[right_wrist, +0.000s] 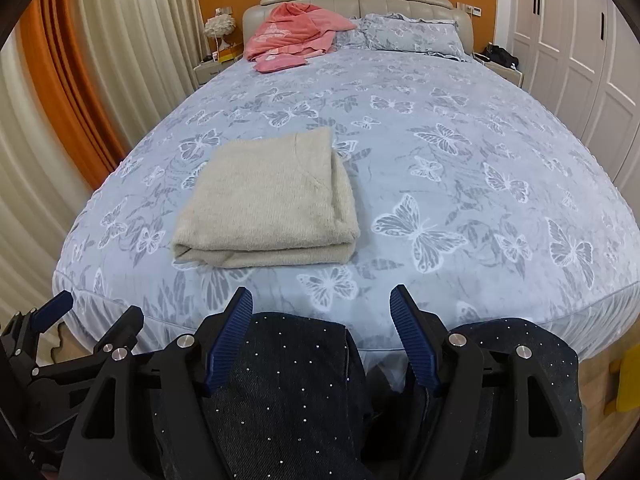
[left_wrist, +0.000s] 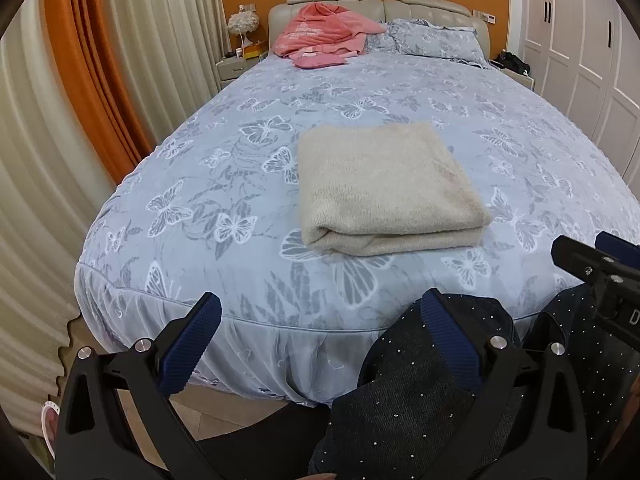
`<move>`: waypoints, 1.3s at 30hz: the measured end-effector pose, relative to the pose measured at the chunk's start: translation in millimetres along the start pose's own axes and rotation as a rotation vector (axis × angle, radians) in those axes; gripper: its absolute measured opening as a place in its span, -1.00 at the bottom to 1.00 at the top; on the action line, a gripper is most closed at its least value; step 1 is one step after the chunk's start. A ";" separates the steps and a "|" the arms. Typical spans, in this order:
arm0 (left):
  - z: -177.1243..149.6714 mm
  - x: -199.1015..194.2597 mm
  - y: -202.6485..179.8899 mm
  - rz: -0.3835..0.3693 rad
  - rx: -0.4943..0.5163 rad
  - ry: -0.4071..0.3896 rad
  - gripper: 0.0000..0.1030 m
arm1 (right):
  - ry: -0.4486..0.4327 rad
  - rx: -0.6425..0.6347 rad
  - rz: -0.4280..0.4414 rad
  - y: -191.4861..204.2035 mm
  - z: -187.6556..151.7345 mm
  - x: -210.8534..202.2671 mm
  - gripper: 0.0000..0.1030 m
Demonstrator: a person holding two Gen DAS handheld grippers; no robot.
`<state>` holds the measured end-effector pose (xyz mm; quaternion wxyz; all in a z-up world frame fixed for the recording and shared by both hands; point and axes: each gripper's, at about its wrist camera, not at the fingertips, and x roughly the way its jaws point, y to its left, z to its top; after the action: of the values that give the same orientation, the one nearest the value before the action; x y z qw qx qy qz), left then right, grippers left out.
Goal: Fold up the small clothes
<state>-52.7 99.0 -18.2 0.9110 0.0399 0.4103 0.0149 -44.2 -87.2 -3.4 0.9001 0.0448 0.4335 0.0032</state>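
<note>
My left gripper [left_wrist: 320, 312] hangs at the bottom of the frame, jaws spread wide and holding nothing, at the foot of the butterfly-print bed [left_wrist: 200, 184]. A folded beige garment [left_wrist: 384, 188] lies mid-frame on the bed near its foot. My right gripper [right_wrist: 322, 304] likewise gapes empty above dark studded trousers [right_wrist: 288, 380].
</note>
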 end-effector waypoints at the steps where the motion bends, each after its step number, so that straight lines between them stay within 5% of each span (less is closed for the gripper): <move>1: 0.0 0.3 -0.3 0.000 0.003 0.001 0.90 | 0.001 0.000 0.001 -0.4 0.1 0.3 0.35; 39: 2.8 -0.8 -8.0 0.006 0.003 -0.008 0.90 | 0.015 0.005 0.008 -1.4 -5.9 4.2 0.35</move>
<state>-51.2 90.8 -16.5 0.9125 0.0425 0.4065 0.0170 -46.2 -88.0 -10.5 0.8967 0.0486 0.4399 0.0062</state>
